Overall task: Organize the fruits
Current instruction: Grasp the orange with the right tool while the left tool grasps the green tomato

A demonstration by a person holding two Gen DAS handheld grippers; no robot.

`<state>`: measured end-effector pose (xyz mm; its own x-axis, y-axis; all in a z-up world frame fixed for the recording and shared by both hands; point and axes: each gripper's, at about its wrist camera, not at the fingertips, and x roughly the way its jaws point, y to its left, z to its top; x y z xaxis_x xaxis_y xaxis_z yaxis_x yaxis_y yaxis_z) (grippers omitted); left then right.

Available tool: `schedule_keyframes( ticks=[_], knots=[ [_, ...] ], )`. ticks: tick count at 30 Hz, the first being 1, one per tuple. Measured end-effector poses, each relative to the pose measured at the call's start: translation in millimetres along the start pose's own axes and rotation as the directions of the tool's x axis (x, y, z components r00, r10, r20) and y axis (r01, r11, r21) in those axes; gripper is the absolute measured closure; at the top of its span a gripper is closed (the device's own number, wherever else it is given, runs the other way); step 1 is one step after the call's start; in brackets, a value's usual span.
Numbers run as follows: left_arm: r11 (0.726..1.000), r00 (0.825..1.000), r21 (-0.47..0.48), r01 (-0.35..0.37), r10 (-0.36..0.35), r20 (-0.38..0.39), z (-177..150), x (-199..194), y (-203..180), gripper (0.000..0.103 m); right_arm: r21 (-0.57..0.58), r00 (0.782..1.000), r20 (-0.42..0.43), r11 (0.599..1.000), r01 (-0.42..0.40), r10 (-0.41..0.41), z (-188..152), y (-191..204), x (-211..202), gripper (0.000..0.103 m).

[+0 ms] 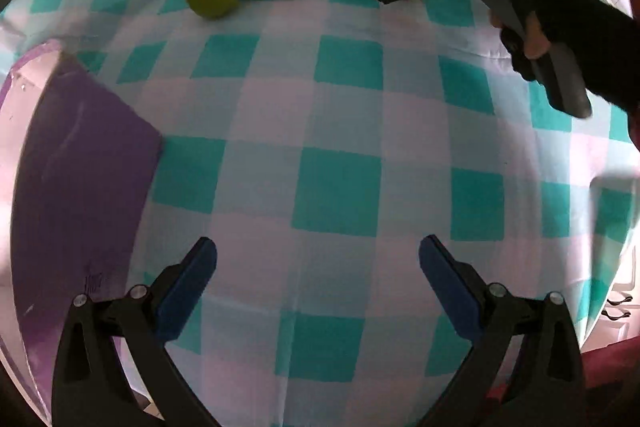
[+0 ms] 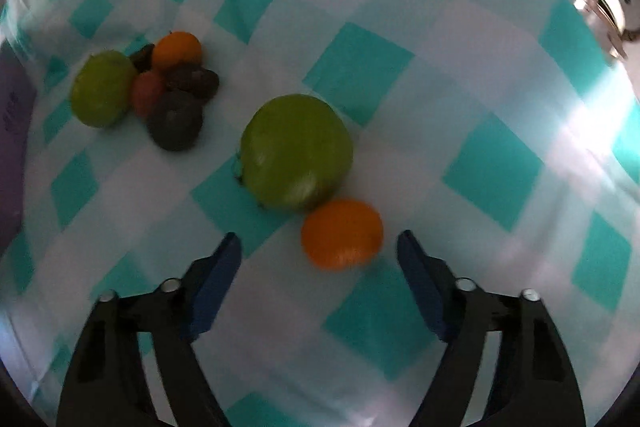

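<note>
Checked teal-and-white cloth (image 2: 460,75) covers the whole table, and all the fruit sits on it. From the right gripper (image 2: 320,247) outward: its blue pads (image 2: 216,287) stand wide apart, holding nothing and touching nothing. An orange (image 2: 341,233) lies just ahead of the fingertips, a little toward the right pad, nearly in line with the gap. It is round, so no axis matters for the grasp. A big green fruit (image 2: 296,151) rests against the orange's far side, touching it. Farther off to the left is a cluster: another green fruit (image 2: 103,94), a second orange (image 2: 177,51), a small red one (image 2: 147,94) and dark fruits (image 2: 175,125), packed together.

The left gripper (image 1: 318,259) hangs well back from all of this, pads equally spread and empty, beside a purple board (image 1: 80,163). The right hand is clearly the nearer one, so the orange looks like its pick; closing risks nudging the green fruit behind.
</note>
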<state>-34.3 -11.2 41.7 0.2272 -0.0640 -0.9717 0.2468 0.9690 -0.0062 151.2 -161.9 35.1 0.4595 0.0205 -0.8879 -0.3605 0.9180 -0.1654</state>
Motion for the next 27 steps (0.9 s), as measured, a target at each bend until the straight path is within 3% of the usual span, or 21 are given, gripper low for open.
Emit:
schedule_keyframes(
  ticks=[3,5,12,15,18,23,24,26,27],
  knots=[
    [1.0,1.0,-0.016,0.0,0.0,-0.004,7.5,2.8,5.5,0.002,0.014,1.0,0.023,1.0,-0.021,0.021,-3.7,-8.6,3.8,0.051],
    [1.0,1.0,-0.027,0.013,-0.013,-0.002,19.9,8.0,8.8,0.008,0.034,0.998,0.057,0.999,-0.026,0.024,-9.1,-15.3,-1.7,0.061],
    [0.999,0.996,0.028,0.04,-0.042,0.081,102.6,28.2,-1.7,0.009,0.239,0.992,0.123,0.969,-0.058,0.029,-56.4,-44.9,-39.8,0.061],
    [0.996,0.989,0.087,0.021,-0.033,0.143,147.0,40.7,-13.6,0.009,0.25,0.99,0.144,0.967,-0.039,0.003,-86.6,-42.4,-65.3,0.061],
    [0.991,0.98,0.136,0.008,-0.035,0.196,191.8,54.7,-27.6,0.009,0.266,0.989,0.147,0.962,-0.066,0.028,-112.6,-39.5,-84.3,0.061],
    [0.98,0.973,0.199,-0.025,-0.021,0.229,234.2,76.4,-46.6,0.009,0.263,0.99,0.12,0.96,-0.1,0.07,-142.4,-27.5,-91.1,0.061],
    [0.978,0.974,0.206,-0.029,-0.019,0.227,239.2,81.5,-48.6,0.01,0.267,0.99,0.116,0.958,-0.103,0.074,-146.0,-26.0,-91.4,0.061],
    [0.973,0.979,0.229,-0.012,-0.035,0.201,246.2,94.4,-51.2,0.026,0.271,0.989,0.121,0.956,-0.11,0.08,-149.1,-21.5,-91.2,0.061],
    [0.973,0.981,0.231,0.01,-0.054,0.186,246.2,97.5,-51.0,0.029,0.268,0.989,0.124,0.956,-0.116,0.085,-151.1,-20.1,-92.2,0.061]
  ],
)
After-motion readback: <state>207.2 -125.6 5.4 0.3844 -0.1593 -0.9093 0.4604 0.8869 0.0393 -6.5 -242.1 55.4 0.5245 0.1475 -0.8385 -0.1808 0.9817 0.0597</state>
